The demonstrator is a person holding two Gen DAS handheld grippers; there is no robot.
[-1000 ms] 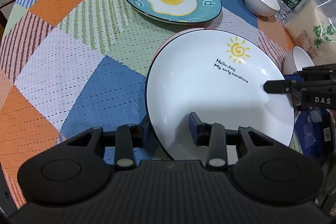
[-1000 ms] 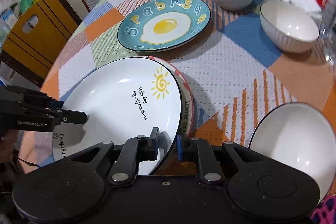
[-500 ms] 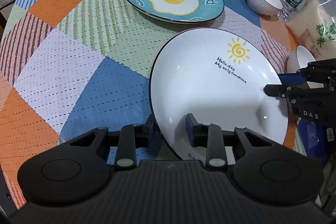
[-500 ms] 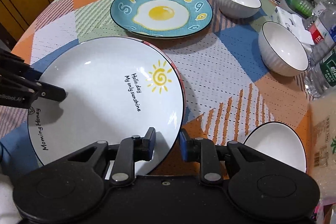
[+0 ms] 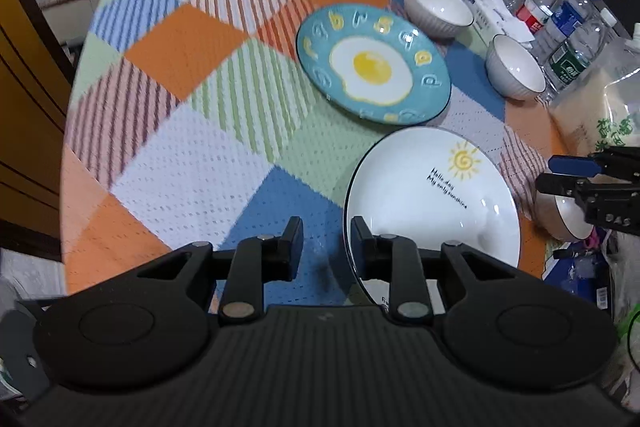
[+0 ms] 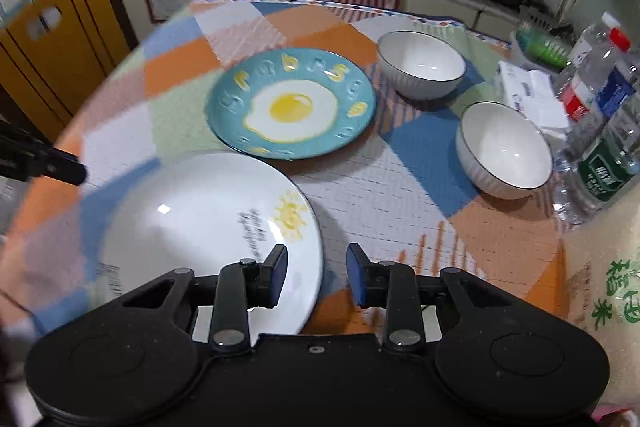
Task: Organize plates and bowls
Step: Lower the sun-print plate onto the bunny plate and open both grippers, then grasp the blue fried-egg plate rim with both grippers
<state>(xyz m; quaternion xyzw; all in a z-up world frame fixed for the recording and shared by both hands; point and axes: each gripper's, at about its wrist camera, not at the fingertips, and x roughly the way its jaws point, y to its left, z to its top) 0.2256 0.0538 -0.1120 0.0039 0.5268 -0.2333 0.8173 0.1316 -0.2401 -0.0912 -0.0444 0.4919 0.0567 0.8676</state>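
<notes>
Patchwork-clothed counter (image 5: pixel 192 155) carries all the crockery, with water bottles (image 6: pixel 600 131) and a rice bag (image 5: pixel 608 115) along its right edge. White sunshine plate (image 5: pixel 432 203) lies flat at the near right of the counter; half a second ago both tools clamped its rim, and now both have let go. Left tool (image 5: pixel 326 245) stands with fingers apart, its right finger over the plate's near-left rim and its left finger over bare cloth. Right tool (image 6: pixel 316 271) is likewise spread, straddling the plate's near-right rim without gripping. Judgement: this plate has been placed, and both tools are free for the next item. Being round, the plate has no long axis; its sun motif and lettering lie toward the far-right side. Blue egg plate (image 6: pixel 290 109) sits just beyond it, apart. Two white ribbed bowls (image 6: pixel 420 65) stand far right, separate and unstacked; a third bowl (image 5: pixel 568 223) is partly hidden behind the right tool in the left view.
</notes>
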